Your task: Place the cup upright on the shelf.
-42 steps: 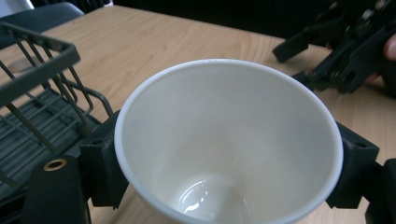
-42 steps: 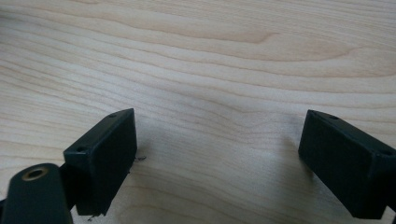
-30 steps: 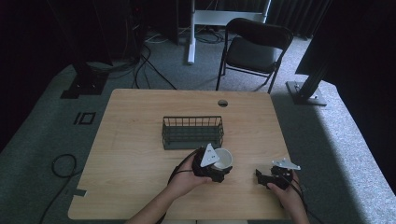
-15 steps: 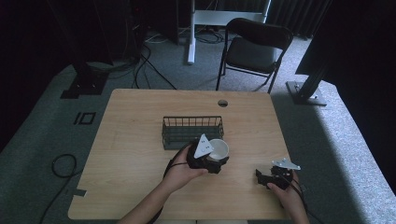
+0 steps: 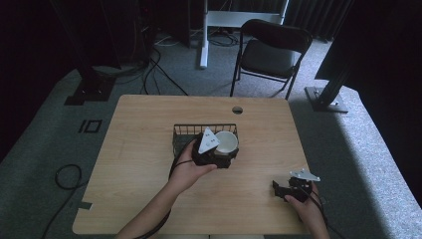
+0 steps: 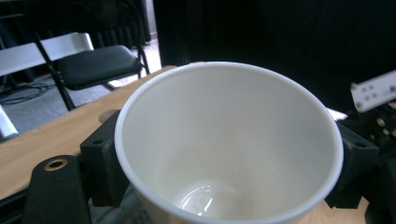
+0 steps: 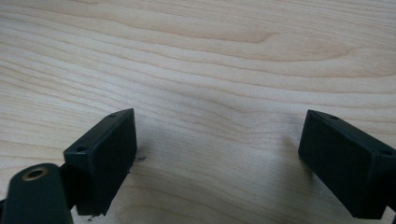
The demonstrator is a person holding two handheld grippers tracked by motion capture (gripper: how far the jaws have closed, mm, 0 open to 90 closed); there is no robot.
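two grippers, one white cup, one wire basket

one white paper cup [image 5: 227,143] sits clamped between the jaws of the left gripper [image 5: 215,151], mouth up, at the near right edge of the dark wire basket [image 5: 183,135]. from the high view i can't tell if the cup is over the basket's rim or just near of it. the left gripper view looks straight down into the cup [image 6: 224,154]: empty, white inside, a black jaw pressed on each side of its wall. the left hand [image 5: 188,167] wraps the gripper body, forearm coming in from the near edge.

the right gripper [image 5: 278,188] rests low at the near right corner of the wooden table [image 5: 139,149], well apart from cup and basket, held by the right hand [image 5: 301,195]. its jaws stand wide apart in the right gripper view, nothing between them but bare wood grain.

a black folding chair [image 5: 268,52] stands on the floor beyond the far edge of the table.
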